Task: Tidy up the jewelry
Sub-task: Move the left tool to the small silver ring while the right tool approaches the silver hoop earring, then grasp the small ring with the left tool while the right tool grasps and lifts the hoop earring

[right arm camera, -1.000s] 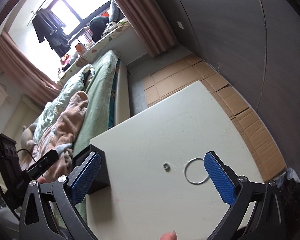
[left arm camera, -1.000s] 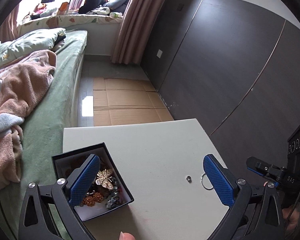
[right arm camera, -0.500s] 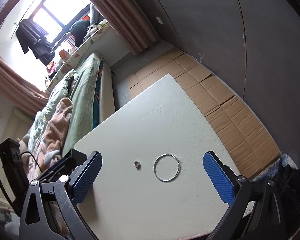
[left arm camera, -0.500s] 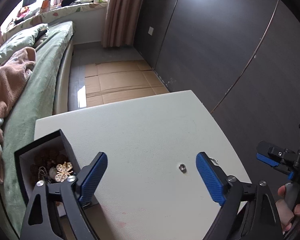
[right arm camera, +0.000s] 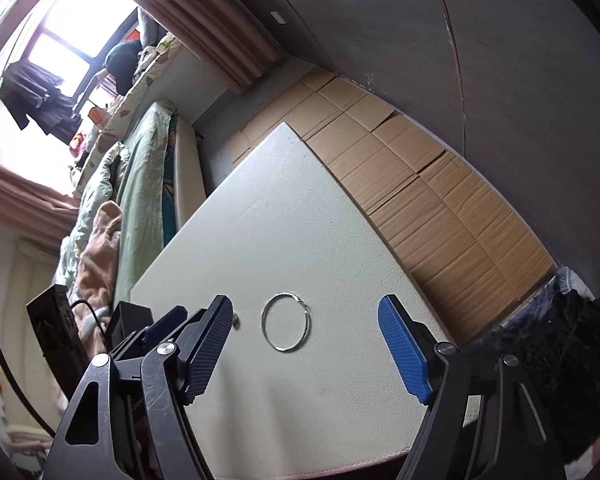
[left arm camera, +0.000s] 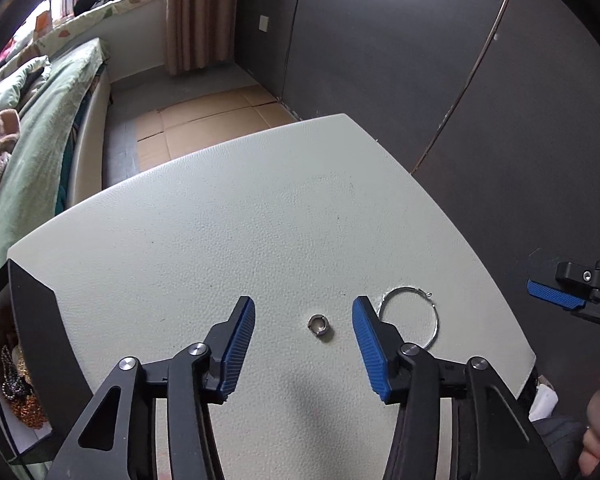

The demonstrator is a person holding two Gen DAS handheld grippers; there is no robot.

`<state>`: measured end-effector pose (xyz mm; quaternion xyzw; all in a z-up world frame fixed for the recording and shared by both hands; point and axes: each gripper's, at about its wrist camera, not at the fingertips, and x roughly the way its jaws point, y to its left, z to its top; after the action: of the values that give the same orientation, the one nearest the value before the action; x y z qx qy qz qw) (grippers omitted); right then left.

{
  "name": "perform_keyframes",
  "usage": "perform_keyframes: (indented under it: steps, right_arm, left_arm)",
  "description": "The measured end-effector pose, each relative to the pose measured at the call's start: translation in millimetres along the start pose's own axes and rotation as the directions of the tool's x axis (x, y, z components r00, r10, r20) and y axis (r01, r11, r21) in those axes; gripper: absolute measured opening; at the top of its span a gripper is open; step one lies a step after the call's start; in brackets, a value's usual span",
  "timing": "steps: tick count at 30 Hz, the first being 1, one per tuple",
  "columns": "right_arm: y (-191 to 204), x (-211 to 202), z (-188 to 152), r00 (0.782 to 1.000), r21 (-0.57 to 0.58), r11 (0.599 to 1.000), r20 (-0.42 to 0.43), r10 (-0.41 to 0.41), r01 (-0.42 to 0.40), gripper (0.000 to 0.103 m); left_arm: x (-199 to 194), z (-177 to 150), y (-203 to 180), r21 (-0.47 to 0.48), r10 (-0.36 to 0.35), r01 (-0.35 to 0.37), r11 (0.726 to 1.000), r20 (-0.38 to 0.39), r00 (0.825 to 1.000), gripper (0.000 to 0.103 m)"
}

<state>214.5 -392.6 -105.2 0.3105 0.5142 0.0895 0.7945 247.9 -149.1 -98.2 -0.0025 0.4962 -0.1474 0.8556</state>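
A small silver ring (left arm camera: 319, 325) lies on the white table (left arm camera: 240, 220), between the pads of my open left gripper (left arm camera: 304, 312). A large thin silver hoop (left arm camera: 410, 318) lies just right of the right pad. In the right wrist view the hoop (right arm camera: 286, 327) lies between the pads of my open right gripper (right arm camera: 306, 312). A black jewelry box (left arm camera: 32, 340) with beads and chains inside stands at the table's left edge.
A bed with green bedding (left arm camera: 32, 120) runs along the left. Flattened cardboard (right arm camera: 420, 192) covers the floor beyond the table. A dark wall (left arm camera: 420, 60) stands to the right. My right gripper's tip (left arm camera: 560, 292) shows in the left wrist view.
My left gripper moved right from over the box to around the small ring and narrowed its jaws. My right gripper shifted so the hoop sits between its pads.
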Motion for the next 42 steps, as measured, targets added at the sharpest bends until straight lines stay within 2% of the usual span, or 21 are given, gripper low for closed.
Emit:
perform_keyframes:
  steps: [7,10,12,13,16,23,25,28,35,42]
  right_arm:
    - [-8.9,5.2,1.2,1.0,0.008,1.0,-0.018,-0.025,0.025,0.076]
    - [-6.8,9.5,-0.2,0.999,-0.008,0.999,-0.028,-0.037,0.037,0.076]
    - [-4.0,12.9,-0.9,0.998,-0.022,0.999,-0.034,-0.045,0.044,0.076]
    - [-1.8,14.5,-1.6,0.998,-0.029,0.999,-0.037,-0.047,0.046,0.076]
    - [3.6,18.9,-2.5,0.997,-0.056,0.996,-0.041,-0.066,0.064,0.076]
    - [13.9,29.2,-4.3,0.99,-0.139,0.982,-0.033,-0.136,0.13,0.075]
    - [14.6,34.9,-4.1,0.988,-0.156,0.978,-0.047,-0.145,0.136,0.064]
    - [13.3,44.6,-4.0,0.988,-0.161,0.98,-0.081,-0.134,0.12,0.055]
    - [22.6,62.3,-0.5,0.986,-0.191,0.977,-0.115,-0.118,0.095,0.037]
    - [31.0,71.9,1.0,0.983,-0.223,0.968,-0.112,-0.144,0.116,0.021]
  left_arm:
    - [19.2,-5.4,-5.8,0.034,0.041,-0.04,0.999,-0.029,0.999,0.048]
    - [20.8,-8.5,-8.2,0.061,0.077,-0.075,0.995,-0.026,0.997,0.035]
    - [20.2,-9.4,-8.2,0.074,0.095,-0.094,0.993,-0.015,0.995,0.015]
    - [20.0,-9.5,-6.6,0.073,0.096,-0.094,0.993,-0.015,0.995,0.013]
    - [18.8,-8.3,-0.4,0.048,0.064,-0.063,0.997,-0.022,0.998,0.013]
    - [6.0,-5.5,1.1,0.034,0.058,-0.058,0.998,0.005,0.998,0.013]
    - [1.1,-4.6,3.3,0.027,0.056,-0.056,0.998,0.011,0.998,0.013]
    - [-9.0,-3.2,8.2,0.009,0.048,-0.048,0.999,0.027,0.998,0.013]
    - [-36.2,0.8,20.9,-0.038,0.025,-0.022,0.999,0.078,0.997,0.013]
    - [-57.9,3.4,42.8,-0.103,0.013,-0.001,0.995,0.121,0.993,0.013]
